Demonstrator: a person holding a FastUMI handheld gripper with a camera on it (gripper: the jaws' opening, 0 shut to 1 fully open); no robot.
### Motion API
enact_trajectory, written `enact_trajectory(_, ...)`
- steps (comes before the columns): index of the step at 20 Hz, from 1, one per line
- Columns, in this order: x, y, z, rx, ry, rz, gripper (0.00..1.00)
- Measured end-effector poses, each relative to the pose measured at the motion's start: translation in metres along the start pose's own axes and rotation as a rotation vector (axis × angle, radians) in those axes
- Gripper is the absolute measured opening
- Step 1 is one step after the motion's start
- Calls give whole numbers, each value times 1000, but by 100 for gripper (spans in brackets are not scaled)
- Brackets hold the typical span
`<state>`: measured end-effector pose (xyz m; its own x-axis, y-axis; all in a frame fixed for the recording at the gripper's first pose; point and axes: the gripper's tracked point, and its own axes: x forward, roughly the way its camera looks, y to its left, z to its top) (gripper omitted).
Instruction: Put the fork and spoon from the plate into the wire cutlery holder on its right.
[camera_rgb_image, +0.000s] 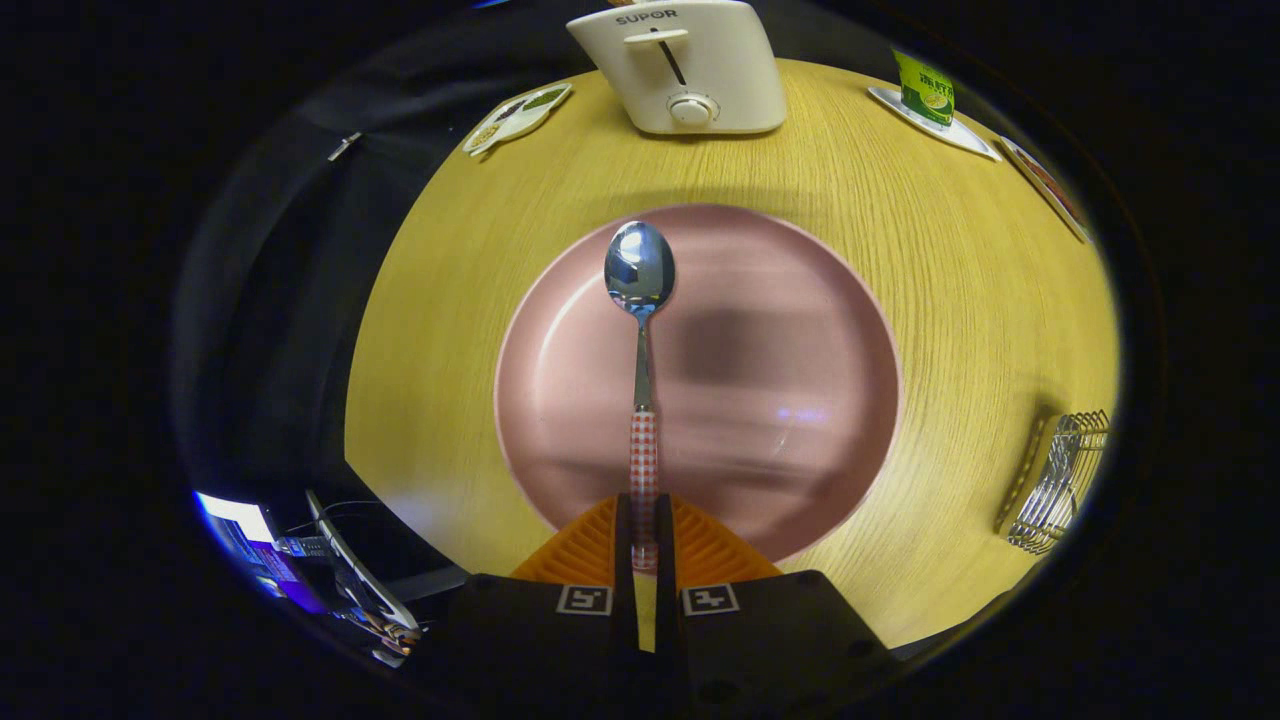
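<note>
I am holding the claw (643, 545) closed on the spoon (641, 330), both fingers pressing on the end of its checked handle. The spoon is pointing straight ahead of the claw, bowl farthest out, so the grip at the handle end is leaving the whole length free to drop into the holder. The spoon is appearing above the pink plate (780, 400); I cannot tell whether it is lifted or touching. I am seeing no fork on the plate. The wire cutlery holder (1060, 480) is standing on the tabletop (930, 230) well off to the claw's right, beyond the plate rim. A toaster (690, 65) is sitting far ahead of the claw. I am judging the next move as a swing right toward the holder
</note>
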<state>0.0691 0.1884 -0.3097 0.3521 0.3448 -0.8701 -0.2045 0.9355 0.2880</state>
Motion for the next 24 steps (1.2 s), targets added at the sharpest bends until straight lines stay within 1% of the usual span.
enact_trajectory(5, -38, -6, 2, 6, -26, 37, 10)
enact_trajectory(12, -123, -34, -10, -54, -22, 48, 11)
enact_trajectory(16, -168, -70, -18, -62, 5, 21, 11)
enact_trajectory(19, -201, -97, -26, -48, 42, 16, 11)
enact_trajectory(22, -230, -131, -31, -52, 88, -15, 11)
enact_trajectory(24, -247, -149, -41, -45, 139, -16, 10)
